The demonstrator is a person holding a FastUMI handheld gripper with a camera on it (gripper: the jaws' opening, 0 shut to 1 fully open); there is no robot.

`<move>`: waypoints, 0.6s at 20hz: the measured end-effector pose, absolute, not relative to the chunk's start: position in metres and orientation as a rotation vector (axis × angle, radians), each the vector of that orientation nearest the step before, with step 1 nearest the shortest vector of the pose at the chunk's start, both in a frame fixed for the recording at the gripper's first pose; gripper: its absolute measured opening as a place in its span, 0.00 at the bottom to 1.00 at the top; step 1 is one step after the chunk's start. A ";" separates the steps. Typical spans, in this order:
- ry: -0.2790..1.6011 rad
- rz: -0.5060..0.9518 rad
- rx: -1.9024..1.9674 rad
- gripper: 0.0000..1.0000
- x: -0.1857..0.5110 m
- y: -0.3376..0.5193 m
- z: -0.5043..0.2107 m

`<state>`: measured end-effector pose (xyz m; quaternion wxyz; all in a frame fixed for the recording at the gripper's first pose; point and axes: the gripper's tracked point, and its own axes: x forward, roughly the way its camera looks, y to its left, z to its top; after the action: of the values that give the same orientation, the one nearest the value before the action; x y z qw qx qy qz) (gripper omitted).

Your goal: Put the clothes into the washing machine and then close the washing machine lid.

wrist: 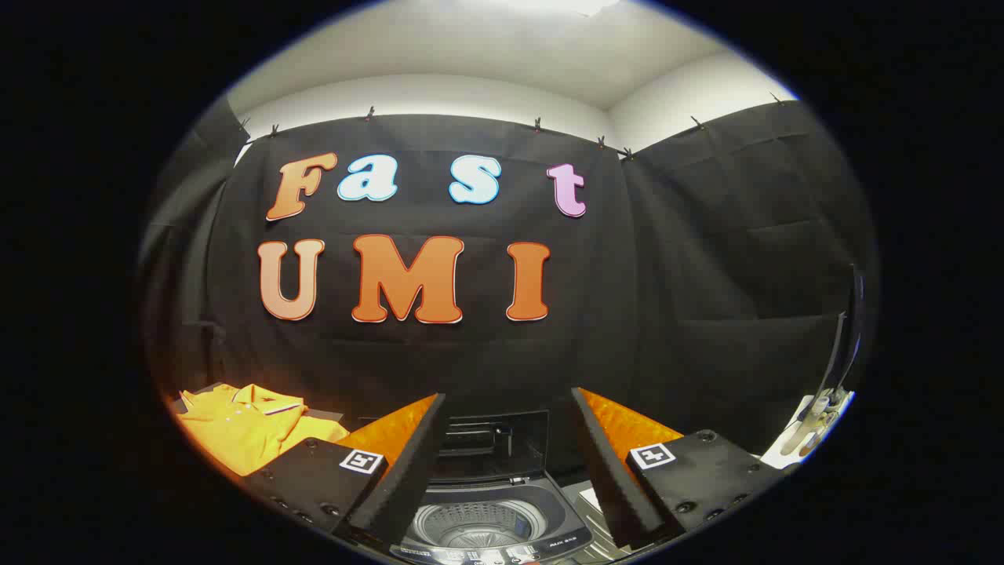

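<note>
**A:** Item one, the tool point(502, 463). State?

**B:** Fingers spread wide, nothing between them, nothing touched. Through the gap one looks down at the washing machine point(494, 518).

**A:** Item two, the washing machine. Position?

**B:** Directly ahead of the tool and below it, centred between the fingers. Lid point(494, 443) raised and standing at the back, beyond the fingertips. The drum point(474, 524) is open to view and looks empty, as far as its visible part tells.

**A:** Item three, the clothes.

**B:** One folded yellow-orange polo shirt point(247, 428), collar uppermost, lying on a dark counter point(325, 414). It sits off to the tool's left, outside the left finger point(404, 463) and about level with the fingertips. Well apart from the drum; not touching the tool.

**A:** Long axis of the shirt?

**B:** Cannot be told for certain; the left finger's housing hides its near edge. The fold appears to run roughly from collar toward the tool.

**A:** So the governing relation?

**B:** Shirt to the left, drum straight ahead. By my judgement the tool must swing left and descend to take the shirt before anything goes in the drum. The task stands at its beginning: shirt not yet gripped, lid not yet closed.

**A:** Anything to the right?

**B:** A pale object point(816, 424) at the far right, too distorted to name.
</note>
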<state>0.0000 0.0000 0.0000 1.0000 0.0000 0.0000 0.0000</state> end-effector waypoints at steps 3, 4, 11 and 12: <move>-0.007 0.000 -0.007 0.98 -0.006 -0.001 0.004; -0.007 0.002 -0.006 0.98 -0.009 -0.001 0.004; -0.013 0.002 -0.002 0.98 -0.019 0.001 0.008; -0.014 -0.001 -0.003 0.98 -0.021 0.001 0.009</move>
<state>-0.0208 0.0007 0.0085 1.0000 -0.0017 -0.0068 -0.0004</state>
